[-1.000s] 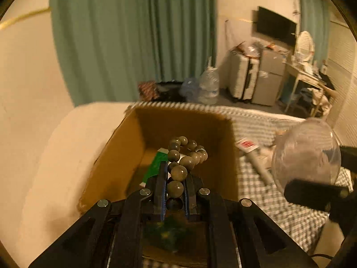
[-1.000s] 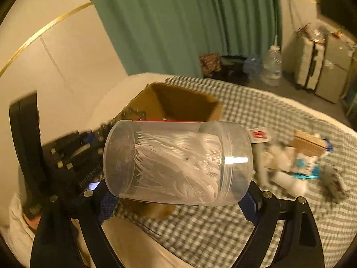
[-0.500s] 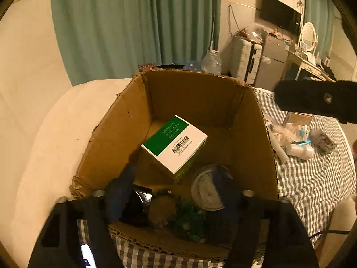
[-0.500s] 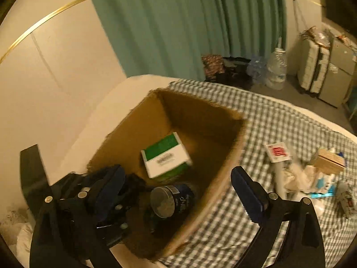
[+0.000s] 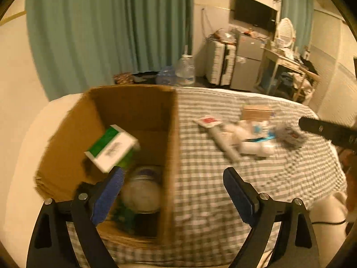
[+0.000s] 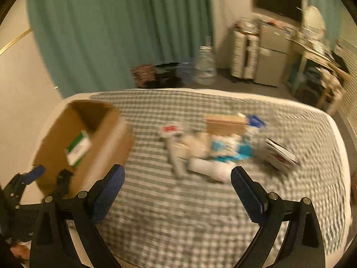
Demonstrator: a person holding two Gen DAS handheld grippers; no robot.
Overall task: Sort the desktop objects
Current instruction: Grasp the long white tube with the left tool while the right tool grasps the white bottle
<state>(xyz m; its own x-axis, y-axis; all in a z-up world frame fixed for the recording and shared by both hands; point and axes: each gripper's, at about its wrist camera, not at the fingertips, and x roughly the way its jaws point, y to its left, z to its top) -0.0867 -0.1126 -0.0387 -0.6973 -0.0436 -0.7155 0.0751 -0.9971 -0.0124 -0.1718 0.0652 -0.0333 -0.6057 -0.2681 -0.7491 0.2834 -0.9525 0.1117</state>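
An open cardboard box (image 5: 171, 134) stands at the left of the checked cloth; it also shows in the right wrist view (image 6: 107, 134). Inside lie a green-and-white carton (image 5: 111, 147), a clear plastic jar (image 5: 142, 192) and dark items. My left gripper (image 5: 173, 189) is open and empty, over the box's right wall. My right gripper (image 6: 177, 186) is open and empty, above the cloth in front of a pile of loose objects (image 6: 218, 147): a white tube, a wooden box (image 6: 225, 124), blue-and-white packets, a red-labelled card (image 6: 169, 129).
The checked cloth (image 6: 178, 218) covers a bed-like surface with rounded edges. The pile also shows in the left wrist view (image 5: 250, 134). The other gripper's body (image 5: 328, 129) juts in at the right. Curtains, bottles, suitcases and a desk stand beyond.
The left gripper let go of the bead bracelet and the right let go of the clear jar, both into the box. Both grippers opened and swung right, away from the box.
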